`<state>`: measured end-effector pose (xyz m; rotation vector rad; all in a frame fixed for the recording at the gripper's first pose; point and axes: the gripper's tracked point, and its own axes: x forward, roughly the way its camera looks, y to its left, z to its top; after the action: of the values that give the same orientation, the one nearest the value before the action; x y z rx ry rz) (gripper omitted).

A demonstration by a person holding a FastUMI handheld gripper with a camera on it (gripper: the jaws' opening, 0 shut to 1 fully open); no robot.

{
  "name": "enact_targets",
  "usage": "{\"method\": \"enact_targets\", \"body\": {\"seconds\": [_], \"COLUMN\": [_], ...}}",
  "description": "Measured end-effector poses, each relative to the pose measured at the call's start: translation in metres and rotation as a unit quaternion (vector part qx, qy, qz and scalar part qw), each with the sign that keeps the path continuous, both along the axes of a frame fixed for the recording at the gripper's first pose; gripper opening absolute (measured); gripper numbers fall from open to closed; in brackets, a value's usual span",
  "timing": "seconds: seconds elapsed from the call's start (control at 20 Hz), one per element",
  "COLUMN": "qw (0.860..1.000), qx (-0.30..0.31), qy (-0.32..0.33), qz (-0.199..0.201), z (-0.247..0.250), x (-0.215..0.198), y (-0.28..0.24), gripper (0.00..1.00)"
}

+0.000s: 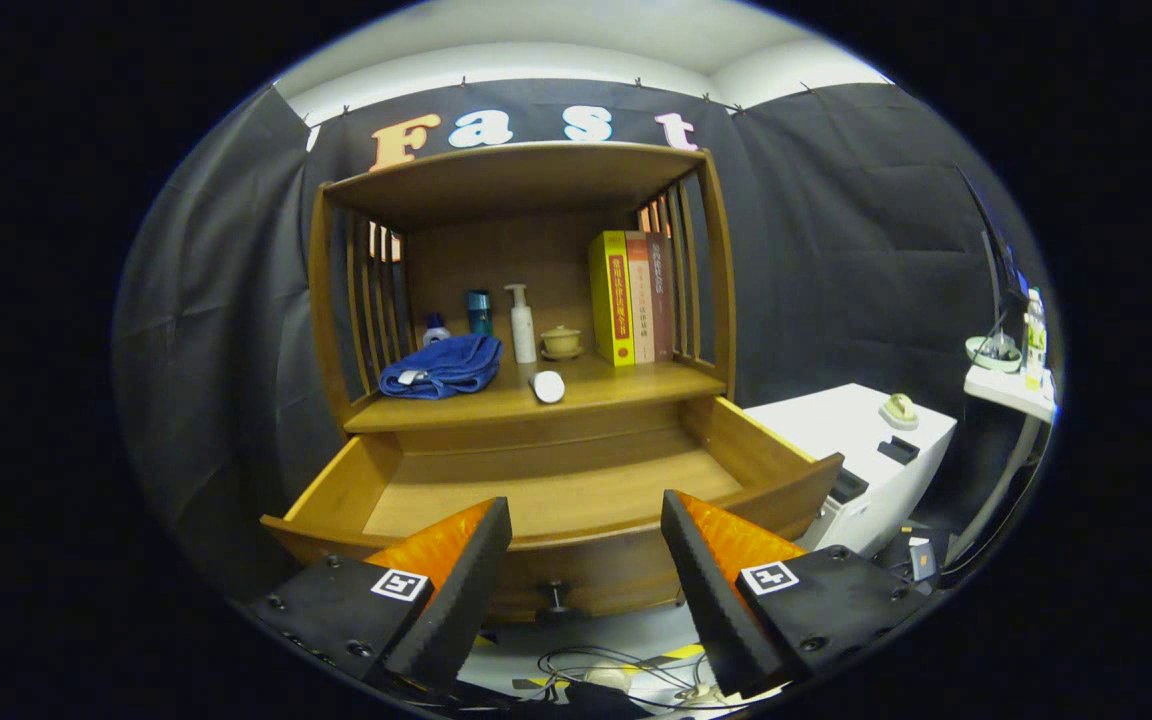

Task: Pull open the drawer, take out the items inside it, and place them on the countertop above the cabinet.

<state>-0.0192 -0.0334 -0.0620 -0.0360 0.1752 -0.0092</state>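
One drawer (576, 490) pulled out, bare inside, tongs (586, 520) spread wide, gripping nothing.

Little can be read here. The three books (633, 297) standing at the right end of the shelf (626, 382) carry lettering down their spines — too small to make out. Each claw (586, 545) finger (402, 584) bears a square black-and-white marker — a pattern, no words.
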Motion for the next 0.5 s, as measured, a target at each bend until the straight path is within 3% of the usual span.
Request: {"method": "enact_targets", "body": {"seconds": [0.15,0.5], "qw": [1.000,0.999], "qx": [-0.005,-0.029], "qy": [0.007,0.005], "qz": [-0.004,0.014], "z": [-0.069,-0.113], "x": [-0.018,-0.019], "y": [-0.023,-0.017], "gripper": [0.98,0.98]}}
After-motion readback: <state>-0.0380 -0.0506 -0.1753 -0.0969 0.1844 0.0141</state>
